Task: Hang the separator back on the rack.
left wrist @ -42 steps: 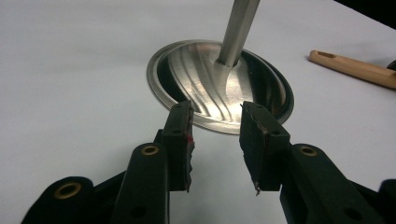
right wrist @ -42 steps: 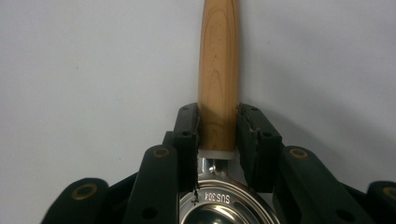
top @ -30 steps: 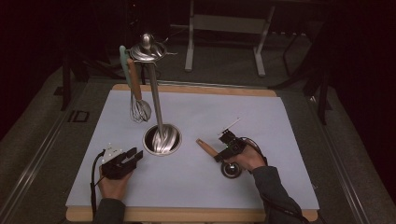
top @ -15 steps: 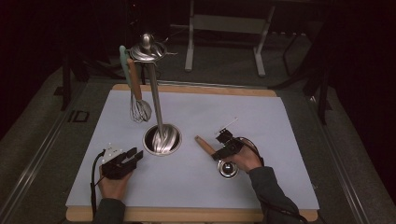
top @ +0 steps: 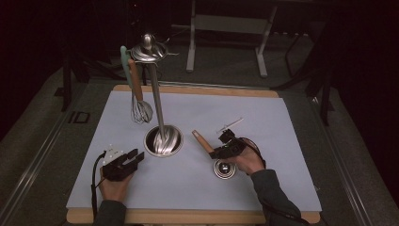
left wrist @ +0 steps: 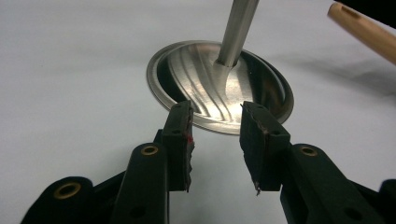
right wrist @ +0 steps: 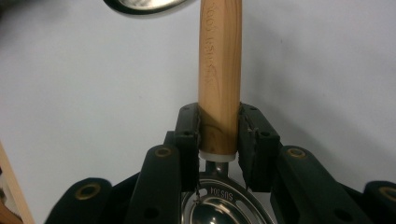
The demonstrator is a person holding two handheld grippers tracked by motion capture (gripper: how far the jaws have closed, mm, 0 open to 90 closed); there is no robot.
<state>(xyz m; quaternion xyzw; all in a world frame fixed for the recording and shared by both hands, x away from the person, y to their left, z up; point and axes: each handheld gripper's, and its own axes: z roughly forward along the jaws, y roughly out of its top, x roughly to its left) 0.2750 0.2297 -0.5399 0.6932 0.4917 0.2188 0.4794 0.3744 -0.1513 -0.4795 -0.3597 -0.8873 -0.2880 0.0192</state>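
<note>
The wooden-handled steel utensil with a round perforated metal head (right wrist: 219, 88) is clamped in the right gripper (right wrist: 219, 135), whose 2 black jaws press against either side of the lower end of the handle, just above a white collar where the wood meets the metal. In the high view this utensil (top: 203, 141) sits at the front right of the pale blue-grey mat (top: 282, 122), its handle pointing up and left toward the stand and its shiny head (top: 225, 169) low over the mat, below the right gripper (top: 225, 149); whether the head touches the mat cannot be told.

Just left of the handle tip stands the tall polished steel utensil stand with a round dished base (top: 163, 140). From its top ring hang a wire whisk with a wooden handle (top: 139, 106) and a mint-green handled tool (top: 124, 61) beside it.

The left gripper (top: 134, 157) lies on the mat at the front left, near the base. In its own view the left gripper (left wrist: 217, 140) has its 2 jaws parted with nothing between them, aimed at the dished base (left wrist: 219, 84).

A thin white stick-like item (top: 229, 125) lies on the mat behind the right gripper. The mat rests on a wooden board (top: 197, 89).
</note>
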